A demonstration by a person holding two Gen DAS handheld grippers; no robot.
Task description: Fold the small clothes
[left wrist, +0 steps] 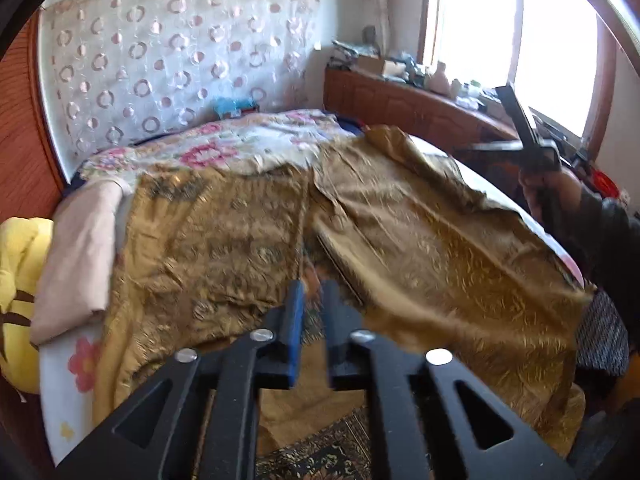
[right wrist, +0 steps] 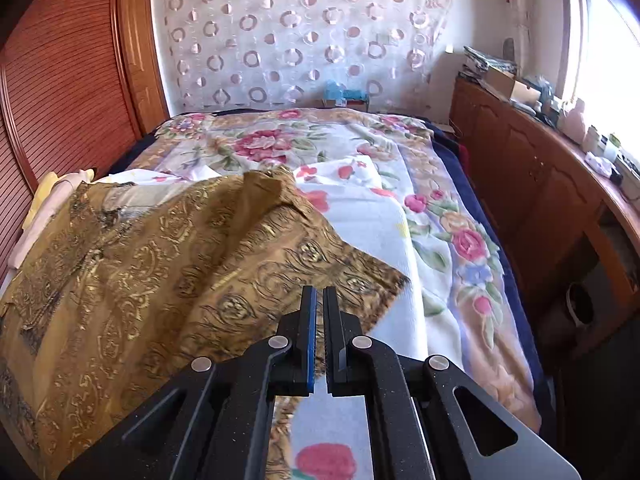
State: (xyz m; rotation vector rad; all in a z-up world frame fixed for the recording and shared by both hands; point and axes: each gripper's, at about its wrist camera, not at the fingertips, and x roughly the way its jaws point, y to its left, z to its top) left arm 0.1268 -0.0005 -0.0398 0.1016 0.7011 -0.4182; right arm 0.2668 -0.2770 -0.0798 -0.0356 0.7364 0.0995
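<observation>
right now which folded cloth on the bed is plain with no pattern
The pale pink folded cloth by the yellow cushion; the gold brocade garment is patterned with ornate swirls.

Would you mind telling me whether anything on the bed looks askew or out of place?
The gold patterned garment lies rumpled, not flat: its far corner humps up off the floral bedspread, and part of it hangs over the bed's near edge.

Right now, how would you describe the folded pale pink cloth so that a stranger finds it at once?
Start at the bed with the flowered cover. On its left edge, beside the gold patterned garment, lies the folded pale pink cloth. It alone is plain, between the garment and a yellow cushion.
</observation>
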